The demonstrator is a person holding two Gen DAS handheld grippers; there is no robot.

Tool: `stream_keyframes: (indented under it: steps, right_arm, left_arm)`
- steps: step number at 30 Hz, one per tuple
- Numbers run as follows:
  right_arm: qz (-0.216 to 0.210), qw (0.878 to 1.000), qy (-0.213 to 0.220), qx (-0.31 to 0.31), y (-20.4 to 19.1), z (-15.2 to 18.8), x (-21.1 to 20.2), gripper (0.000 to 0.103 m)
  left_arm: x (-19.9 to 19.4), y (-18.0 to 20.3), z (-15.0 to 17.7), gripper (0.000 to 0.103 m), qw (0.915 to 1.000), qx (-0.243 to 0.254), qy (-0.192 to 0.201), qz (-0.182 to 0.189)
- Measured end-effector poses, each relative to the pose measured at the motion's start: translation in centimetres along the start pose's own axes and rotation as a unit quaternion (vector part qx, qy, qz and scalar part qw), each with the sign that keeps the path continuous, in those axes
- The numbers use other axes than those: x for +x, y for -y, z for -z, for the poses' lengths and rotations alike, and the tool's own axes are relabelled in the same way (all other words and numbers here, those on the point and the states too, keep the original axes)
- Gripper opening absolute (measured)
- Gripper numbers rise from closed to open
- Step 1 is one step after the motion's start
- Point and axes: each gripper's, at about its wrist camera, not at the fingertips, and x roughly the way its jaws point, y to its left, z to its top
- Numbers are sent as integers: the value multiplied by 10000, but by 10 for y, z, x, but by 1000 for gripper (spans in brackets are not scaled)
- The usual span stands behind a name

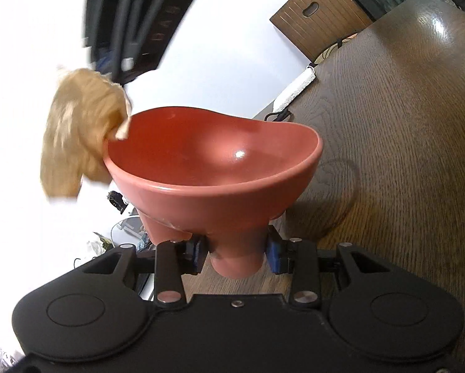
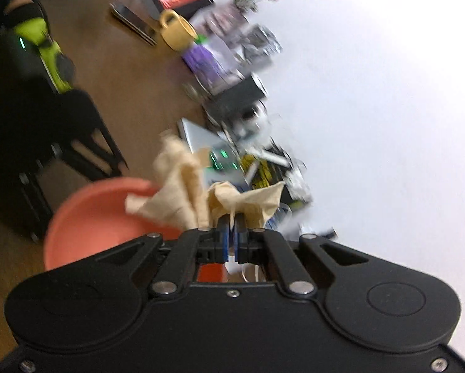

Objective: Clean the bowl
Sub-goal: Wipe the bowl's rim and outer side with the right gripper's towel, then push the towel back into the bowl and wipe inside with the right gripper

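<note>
Nearest to me, my left gripper (image 1: 235, 256) is pinching the short round foot of the glossy terracotta-red ceramic bowl (image 1: 213, 168), so the bowl is held up off the dark wood-grain table (image 1: 403, 155) with its mouth tipped open towards the camera. My right gripper (image 2: 231, 233) has its blue pads pressed together on a crumpled beige cloth (image 2: 182, 195). What matters next: from the left wrist view the cloth (image 1: 80, 133) hangs at the bowl's far-left rim, touching the lip and mostly outside it. From the right wrist view the bowl (image 2: 101, 220) lies to the left of and below the pads. I judge the cloth must swing inward and down into the hollow.
</note>
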Motion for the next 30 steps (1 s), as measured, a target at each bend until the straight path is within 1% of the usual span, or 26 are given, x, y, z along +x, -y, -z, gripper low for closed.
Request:
stream_keyframes:
  steps: [5, 8, 11, 13, 16, 19, 22, 24, 26, 28, 30]
  right_arm:
    - [97, 9991, -387, 126, -8, 34, -5, 1]
    - [51, 9980, -587, 207, -15, 49, -7, 1]
    - [-98, 9969, -726, 279, -24, 58, -7, 1]
    - [-274, 9961, -775, 310, -33, 62, -9, 1]
    - [-460, 9955, -777, 295, -45, 61, -13, 1]
    - [-770, 9943, -674, 296, -58, 53, -19, 1]
    - [-1125, 9921, -446, 328, -68, 40, -35, 1]
    - [-1381, 9896, -190, 367, -72, 28, -48, 1]
    - [-1436, 9890, 95, 352, -73, 12, -54, 1]
    - [-1400, 9891, 296, 342, -72, 0, -57, 1]
    - [-1128, 9919, 500, 306, -65, -13, -55, 1]
  left_arm:
    - [-4, -1, -1, 37, 10000, -1, 3, -1]
    - [-5, -2, 0, 37, 10000, -5, 1, 3]
    - [-5, -3, 1, 37, 10000, -12, -2, 11]
    - [-5, -3, 1, 37, 10000, -14, -4, 14]
    - [-6, -3, 1, 37, 10000, -13, -4, 13]
    - [-6, -3, 1, 37, 10000, -11, -2, 11]
    - [-6, -4, 1, 37, 10000, -13, -3, 13]
    - [-6, -4, 1, 37, 10000, -6, 0, 6]
    - [-6, -3, 1, 37, 10000, -4, 1, 4]
    - [-5, -3, 1, 37, 10000, -6, 0, 6]
    - [-5, -4, 1, 37, 10000, -6, 0, 6]
